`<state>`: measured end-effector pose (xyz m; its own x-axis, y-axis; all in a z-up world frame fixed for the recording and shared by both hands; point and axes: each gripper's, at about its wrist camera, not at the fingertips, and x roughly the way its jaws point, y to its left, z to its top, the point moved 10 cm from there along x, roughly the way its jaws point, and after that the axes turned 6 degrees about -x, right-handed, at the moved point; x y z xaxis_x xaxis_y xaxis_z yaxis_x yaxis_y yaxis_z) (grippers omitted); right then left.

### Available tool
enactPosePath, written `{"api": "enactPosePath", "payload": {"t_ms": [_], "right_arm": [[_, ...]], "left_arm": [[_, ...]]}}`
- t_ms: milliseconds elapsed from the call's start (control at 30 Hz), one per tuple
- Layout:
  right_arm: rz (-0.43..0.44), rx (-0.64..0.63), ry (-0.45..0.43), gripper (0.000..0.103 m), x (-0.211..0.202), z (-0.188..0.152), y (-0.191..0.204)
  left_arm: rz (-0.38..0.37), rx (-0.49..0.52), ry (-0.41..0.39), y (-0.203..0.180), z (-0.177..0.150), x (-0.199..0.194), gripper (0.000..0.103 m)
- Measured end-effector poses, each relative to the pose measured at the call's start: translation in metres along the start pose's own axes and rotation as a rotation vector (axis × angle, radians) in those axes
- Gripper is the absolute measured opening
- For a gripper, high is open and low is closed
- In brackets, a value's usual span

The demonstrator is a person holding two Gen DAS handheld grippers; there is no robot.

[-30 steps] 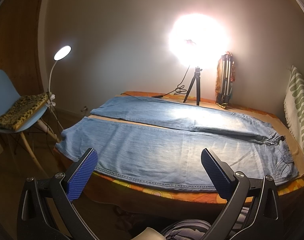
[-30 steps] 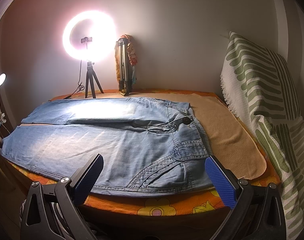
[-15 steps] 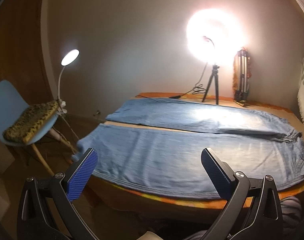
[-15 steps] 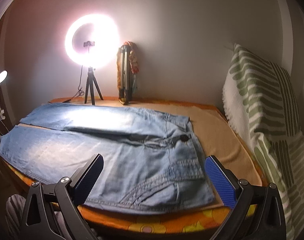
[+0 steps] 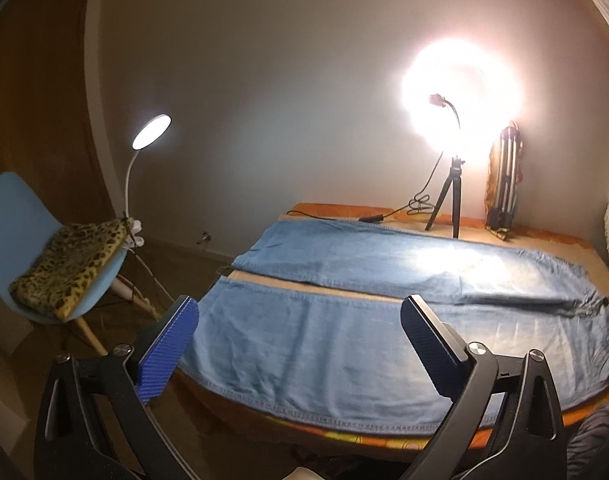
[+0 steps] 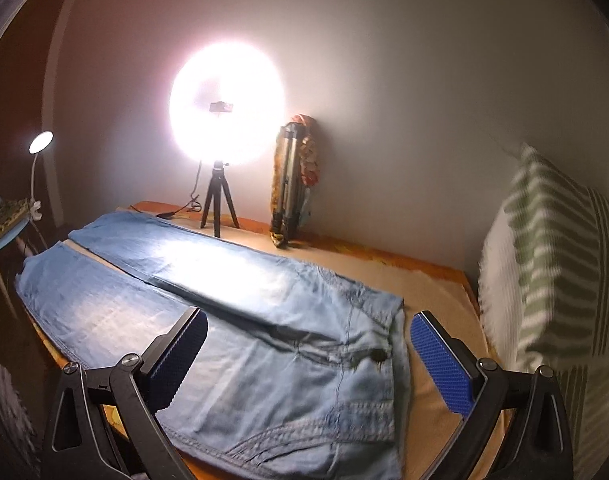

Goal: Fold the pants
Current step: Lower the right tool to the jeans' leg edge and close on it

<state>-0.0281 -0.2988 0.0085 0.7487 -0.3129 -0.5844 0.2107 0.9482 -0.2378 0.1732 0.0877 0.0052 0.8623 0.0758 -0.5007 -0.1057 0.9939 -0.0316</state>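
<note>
Light blue jeans (image 5: 384, 312) lie flat and unfolded on the bed, both legs stretched out side by side toward the left. In the right wrist view the waistband end of the jeans (image 6: 304, 344) with its dark button lies nearest. My left gripper (image 5: 296, 328) hovers open above the near leg's hem end, with nothing between its blue pads. My right gripper (image 6: 308, 344) hangs open above the waist and fly area, also empty. Neither gripper touches the cloth.
A lit ring light on a tripod (image 5: 448, 208) and a folded tripod (image 5: 504, 184) stand on the bed's far edge. A striped cushion (image 6: 552, 272) leans at the right. A blue chair (image 5: 24, 240) with a leopard cushion and a desk lamp (image 5: 148, 136) stand left of the bed.
Both grippers moved in over the jeans, the left shifting toward the hem end and the right toward the waistband. Both stayed open.
</note>
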Motion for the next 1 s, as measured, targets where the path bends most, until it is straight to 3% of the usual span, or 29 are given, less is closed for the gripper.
{"api": "enactPosePath", "payload": {"t_ms": [233,533,733,1000], "right_arm": [[0.099,0.016,0.043,0.097,0.046,0.037,-0.01],[0.164,-0.034,0.153,0.085,0.168,0.072,-0.011],[0.215,-0.027,0.268,0.084,0.272,0.056,-0.01],[0.287,-0.122,0.363,0.083,0.381,0.019,0.028]], "left_arm": [[-0.043,0.018,0.043,-0.016,0.032,0.038,0.088],[-0.082,0.056,0.081,-0.054,0.066,0.111,0.079],[-0.1,0.072,0.154,-0.083,0.064,0.177,0.078],[-0.092,0.129,0.263,-0.11,0.045,0.251,0.071]]}}
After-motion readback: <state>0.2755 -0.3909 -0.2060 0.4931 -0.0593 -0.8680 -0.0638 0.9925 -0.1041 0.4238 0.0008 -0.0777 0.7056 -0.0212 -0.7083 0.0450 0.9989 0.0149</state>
